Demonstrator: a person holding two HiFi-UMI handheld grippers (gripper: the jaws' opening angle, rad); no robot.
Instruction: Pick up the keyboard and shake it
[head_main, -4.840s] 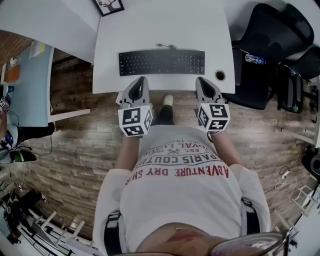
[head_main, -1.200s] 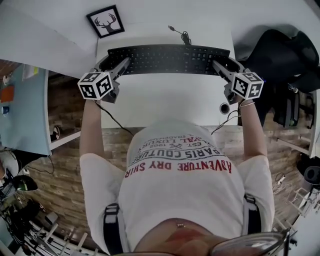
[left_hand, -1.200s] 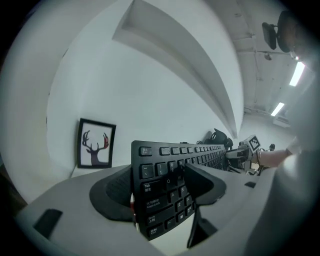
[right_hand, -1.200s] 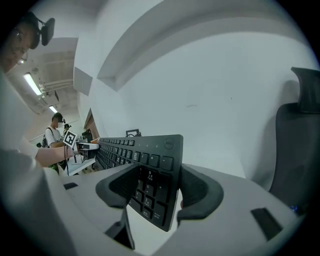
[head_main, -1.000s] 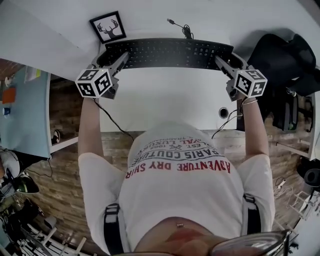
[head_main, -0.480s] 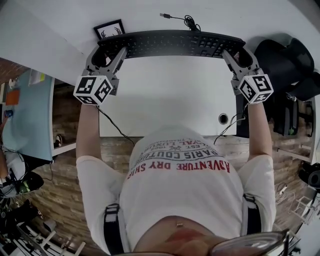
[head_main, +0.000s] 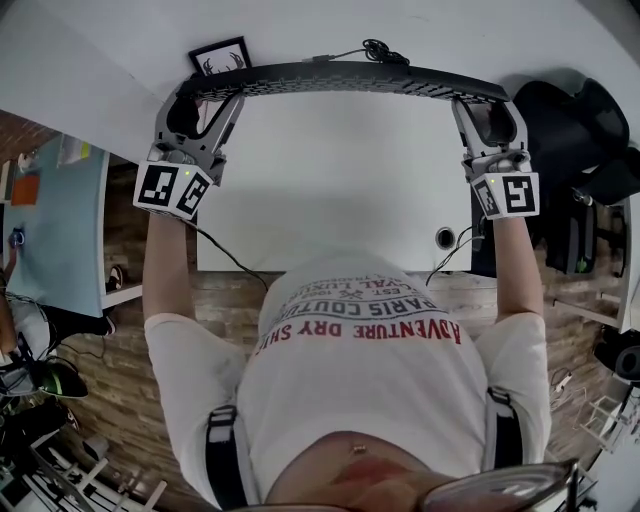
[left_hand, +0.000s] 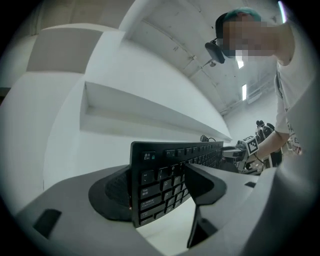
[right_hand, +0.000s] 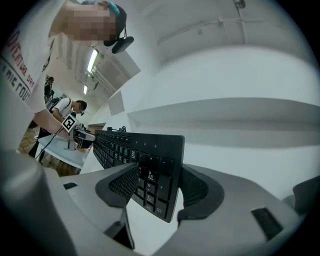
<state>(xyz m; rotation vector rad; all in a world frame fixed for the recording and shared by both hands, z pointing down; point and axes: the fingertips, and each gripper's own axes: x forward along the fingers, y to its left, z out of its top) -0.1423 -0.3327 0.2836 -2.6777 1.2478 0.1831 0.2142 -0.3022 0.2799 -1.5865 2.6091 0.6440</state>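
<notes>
Item: long black computer keyboard (head_main: 345, 78), held by both ends above the far edge of the white rectangular desk (head_main: 330, 180), at 12 o'clock in the head view. There it shows only as a thin, edge-on band. The left gripper view alone shows its key face and Esc corner. The left gripper (left_hand: 160, 186) is closed on that end, one jaw on the keys and one behind. The right gripper view shows the number-pad end, with the right gripper (right_hand: 156, 189) clamped on it the same way. Each gripper view shows the opposite gripper at the keyboard's far end. Only the head view shows the surroundings: a small black-framed antler picture (head_main: 220, 55) at 11 o'clock, a coiled black cable (head_main: 378, 49) at 12, a black office chair (head_main: 570, 120) at 2, and a round desk grommet (head_main: 446, 238) at 3. The grippers' bodies cover the keyboard's ends there.
</notes>
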